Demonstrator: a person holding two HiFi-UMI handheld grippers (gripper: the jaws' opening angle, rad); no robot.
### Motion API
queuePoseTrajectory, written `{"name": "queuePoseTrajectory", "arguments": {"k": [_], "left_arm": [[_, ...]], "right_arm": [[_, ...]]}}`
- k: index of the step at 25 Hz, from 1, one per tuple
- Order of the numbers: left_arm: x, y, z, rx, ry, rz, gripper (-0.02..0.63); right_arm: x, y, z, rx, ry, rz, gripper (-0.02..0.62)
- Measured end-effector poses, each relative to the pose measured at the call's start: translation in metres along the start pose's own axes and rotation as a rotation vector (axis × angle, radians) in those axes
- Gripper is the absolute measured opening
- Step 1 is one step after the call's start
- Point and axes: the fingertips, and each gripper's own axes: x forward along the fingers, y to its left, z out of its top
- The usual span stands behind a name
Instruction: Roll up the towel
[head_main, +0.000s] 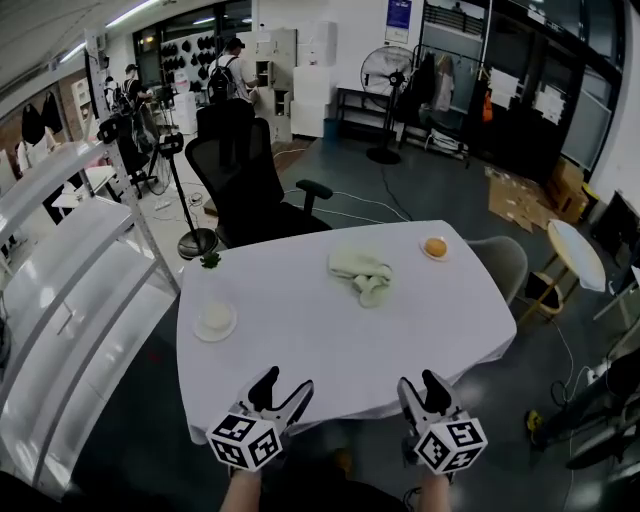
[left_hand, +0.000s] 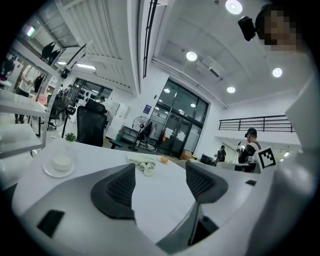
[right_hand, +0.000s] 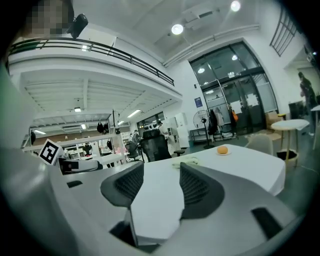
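A white, rounded-rectangular table (head_main: 300, 350) is standing in a large workshop, and the crumpled pale green cloth towel (head_main: 362, 275) is lying on its far half, a little right of the middle, unrolled and bunched in a loose heap. Near the table's far right corner a small white plate with a round orange fruit (head_main: 435, 248) is sitting, well apart from the towel. Toward the table's left edge a white saucer holding a pale round item (head_main: 214, 321) is resting, and a small green leafy sprig (head_main: 210, 261) is lying at the far left corner. A black mesh office chair (head_main: 250, 195) is standing behind the table's far side. At the table's near edge the left gripper (head_main: 285, 385) and the right gripper (head_main: 421, 383) are hovering side by side, both pointing toward the towel; each one's jaws are standing spread apart with only bare tabletop showing between them, gripping nothing.
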Motion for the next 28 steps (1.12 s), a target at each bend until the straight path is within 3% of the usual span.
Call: {"name": "queuePoseTrajectory", "arguments": {"k": [15, 22, 28], "left_arm": [[0.102, 0.016, -0.009, 0.007, 0.024, 0.068, 0.321], [0.141, 0.037, -0.025, 0.036, 0.108, 0.077, 0.321], [0.205, 0.060, -0.038, 0.098, 0.223, 0.012, 0.316]], "right_arm": [[0.086, -0.072, 0.003, 0.031, 0.061, 0.094, 0.230], [0.114, -0.090, -0.010, 0.035, 0.116, 0.117, 0.230], [0.159, -0.114, -0.025, 0.045, 0.178, 0.112, 0.230]]}}
